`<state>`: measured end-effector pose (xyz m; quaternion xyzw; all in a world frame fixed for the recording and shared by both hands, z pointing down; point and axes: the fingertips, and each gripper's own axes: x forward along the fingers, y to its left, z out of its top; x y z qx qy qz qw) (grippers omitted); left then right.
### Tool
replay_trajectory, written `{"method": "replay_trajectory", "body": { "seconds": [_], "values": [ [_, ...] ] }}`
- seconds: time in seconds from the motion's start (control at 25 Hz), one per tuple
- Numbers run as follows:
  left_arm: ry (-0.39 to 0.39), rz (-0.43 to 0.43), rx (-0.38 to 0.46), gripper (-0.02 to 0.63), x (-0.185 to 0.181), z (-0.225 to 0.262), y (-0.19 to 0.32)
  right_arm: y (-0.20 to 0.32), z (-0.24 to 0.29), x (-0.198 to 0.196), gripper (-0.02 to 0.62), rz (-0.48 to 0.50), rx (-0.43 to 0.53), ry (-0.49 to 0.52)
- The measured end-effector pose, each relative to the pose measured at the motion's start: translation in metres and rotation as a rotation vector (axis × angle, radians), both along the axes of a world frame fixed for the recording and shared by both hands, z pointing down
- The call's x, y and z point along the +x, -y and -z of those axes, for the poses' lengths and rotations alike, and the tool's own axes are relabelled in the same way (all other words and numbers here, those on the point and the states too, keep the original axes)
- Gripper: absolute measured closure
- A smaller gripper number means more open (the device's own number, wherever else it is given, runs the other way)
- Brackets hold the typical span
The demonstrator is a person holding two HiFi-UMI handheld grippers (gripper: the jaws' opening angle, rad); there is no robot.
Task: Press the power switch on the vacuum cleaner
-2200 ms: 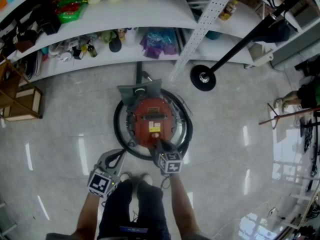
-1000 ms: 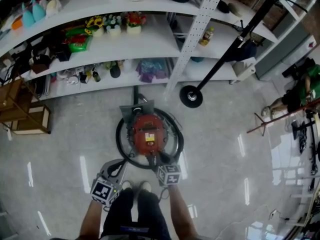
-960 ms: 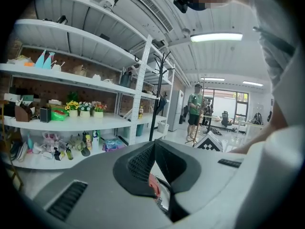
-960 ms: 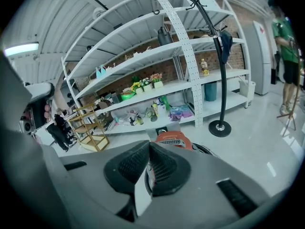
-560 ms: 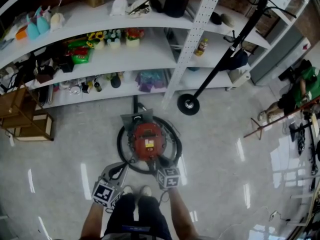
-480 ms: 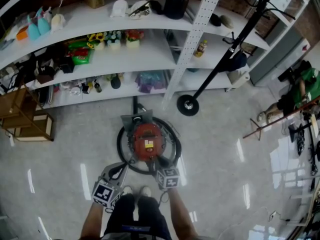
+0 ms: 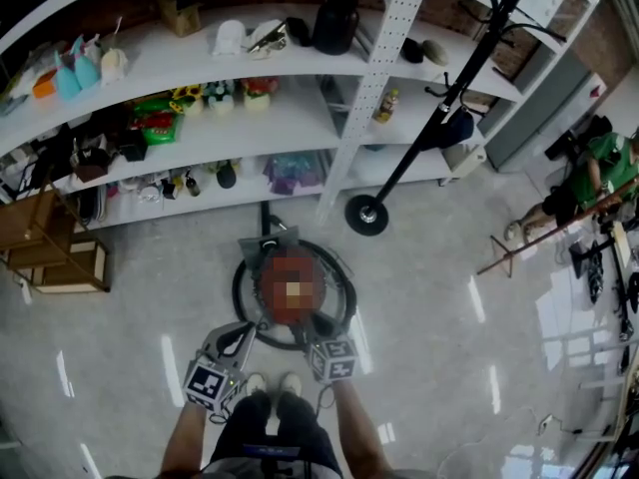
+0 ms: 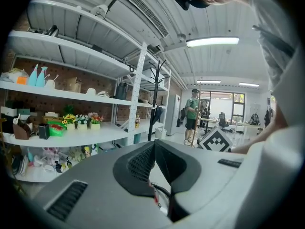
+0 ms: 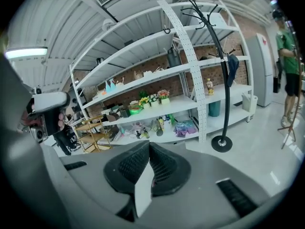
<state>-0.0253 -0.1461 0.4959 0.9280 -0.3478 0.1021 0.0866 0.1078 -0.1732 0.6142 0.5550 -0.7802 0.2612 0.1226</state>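
Note:
In the head view the round red vacuum cleaner (image 7: 293, 289) stands on the pale floor, partly under a mosaic patch, with its black hose (image 7: 238, 287) coiled round it. My right gripper (image 7: 321, 323) hovers at the vacuum's near edge, apart from its top. My left gripper (image 7: 243, 333) hangs to the near left of the hose. In the left gripper view the left gripper (image 8: 154, 143) has its jaws together with nothing between them. In the right gripper view the right gripper (image 9: 148, 146) is likewise shut and empty. Both gripper views point up at the shelves, so the vacuum is hidden there.
White shelving (image 7: 300, 108) with flowers, bottles and bags runs behind the vacuum. A black coat stand's round base (image 7: 366, 215) sits to the far right of it. A wooden rack (image 7: 50, 252) stands at left. A person in green (image 7: 599, 163) is at far right.
The right gripper has drawn back from the top of the vacuum to its near edge. The head view has risen, so the vacuum looks smaller. The left gripper has hardly moved.

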Motion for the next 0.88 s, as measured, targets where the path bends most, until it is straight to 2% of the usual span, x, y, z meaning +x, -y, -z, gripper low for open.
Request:
{"method": "replay_trajectory", "body": {
  "seconds": [0.48,0.88],
  "values": [
    [-0.013,0.003,0.076,0.598,-0.013,0.059,-0.002,-0.025,0.126,-0.005,0.581,-0.026,0.172,-0.004],
    [-0.038,0.009,0.122,0.598,-0.017,0.098,-0.012,-0.052,0.183,0.000,0.581,-0.038,0.233,-0.034]
  ]
}}
